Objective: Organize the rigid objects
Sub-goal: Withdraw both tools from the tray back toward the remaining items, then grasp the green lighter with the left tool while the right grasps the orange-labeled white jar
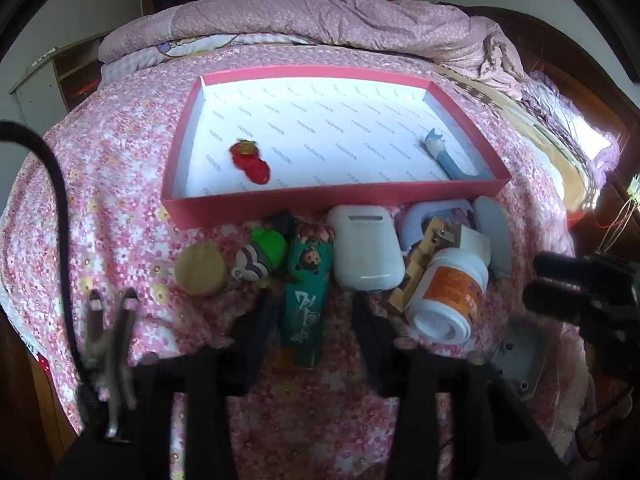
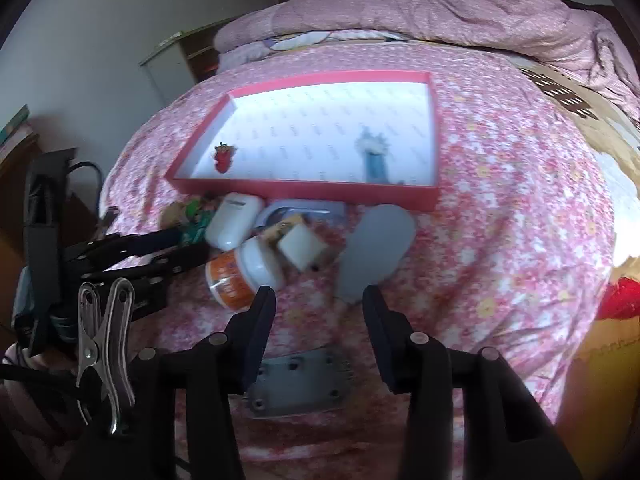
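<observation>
A shallow red cardboard tray with a white printed liner (image 1: 332,196) lies on the pink flowered bedspread (image 1: 120,184), and most of its floor is bare: only a small red strawberry-shaped charm (image 1: 250,160) sits toward its left side and a pale blue cartoon-topped pen (image 1: 442,152) lies near its right wall. The loose things crowd in a row against the tray's near wall: a round tan wooden disc (image 1: 200,270), a green-capped striped figurine (image 1: 262,256), a teal printed tube (image 1: 306,300), a white rounded earbud case (image 1: 368,252), a white pill bottle with an orange label (image 1: 448,296) lying on its side, and a grey oval flat piece (image 2: 376,248). The left claw (image 1: 314,308) is spread, its fingers either side of the teal tube without pinching it. The right claw (image 2: 318,300) is also spread, hovering over bare bedspread just short of the grey oval piece, with a grey metal plate with screw holes (image 2: 298,384) below it. Right of the cluster the bedspread is free out to the bed's edge. The items behind the pill bottle overlap and are hard to make out, and motion blur softens the left view.
</observation>
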`<state>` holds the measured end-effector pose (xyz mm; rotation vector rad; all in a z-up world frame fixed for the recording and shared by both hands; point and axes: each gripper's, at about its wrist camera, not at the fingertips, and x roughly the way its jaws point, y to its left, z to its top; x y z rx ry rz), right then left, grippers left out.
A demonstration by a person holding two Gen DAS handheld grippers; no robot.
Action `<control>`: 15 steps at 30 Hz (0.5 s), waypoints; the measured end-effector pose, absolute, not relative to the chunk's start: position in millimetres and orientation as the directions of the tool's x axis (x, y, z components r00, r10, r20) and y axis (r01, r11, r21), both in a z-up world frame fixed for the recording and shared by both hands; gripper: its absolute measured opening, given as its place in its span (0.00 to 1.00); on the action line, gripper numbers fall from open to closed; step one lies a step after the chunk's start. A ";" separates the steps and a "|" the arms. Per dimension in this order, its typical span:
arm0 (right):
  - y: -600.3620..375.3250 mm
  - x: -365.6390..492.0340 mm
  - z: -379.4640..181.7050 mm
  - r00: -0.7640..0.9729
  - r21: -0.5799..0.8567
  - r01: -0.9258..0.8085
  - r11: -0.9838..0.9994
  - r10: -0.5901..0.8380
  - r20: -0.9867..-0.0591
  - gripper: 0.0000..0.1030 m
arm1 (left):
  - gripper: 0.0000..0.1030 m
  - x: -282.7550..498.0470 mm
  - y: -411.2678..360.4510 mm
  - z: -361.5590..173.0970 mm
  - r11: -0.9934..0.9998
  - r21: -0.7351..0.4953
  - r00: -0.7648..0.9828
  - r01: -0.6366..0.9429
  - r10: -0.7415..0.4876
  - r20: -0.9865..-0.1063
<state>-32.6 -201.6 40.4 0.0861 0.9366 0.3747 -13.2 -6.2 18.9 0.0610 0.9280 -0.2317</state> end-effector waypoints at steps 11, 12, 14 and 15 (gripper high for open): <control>-165.0 -36.9 39.3 0.536 0.164 -0.399 0.902 0.374 -0.757 0.55 | 0.23 -25.5 0.6 24.9 0.969 -0.082 0.602 0.231 -0.209 -0.771; -163.0 -35.3 39.1 0.535 0.160 -0.405 0.900 0.375 -0.757 0.55 | 0.23 -25.8 1.5 25.0 0.970 -0.086 0.602 0.229 -0.210 -0.770; -159.3 -31.7 38.1 0.534 0.147 -0.411 0.900 0.369 -0.761 0.55 | 0.23 -26.8 4.0 25.5 0.970 -0.096 0.602 0.224 -0.215 -0.769; -157.6 -30.1 37.6 0.533 0.141 -0.415 0.899 0.365 -0.763 0.55 | 0.23 -27.0 5.4 26.1 0.970 -0.101 0.603 0.223 -0.218 -0.767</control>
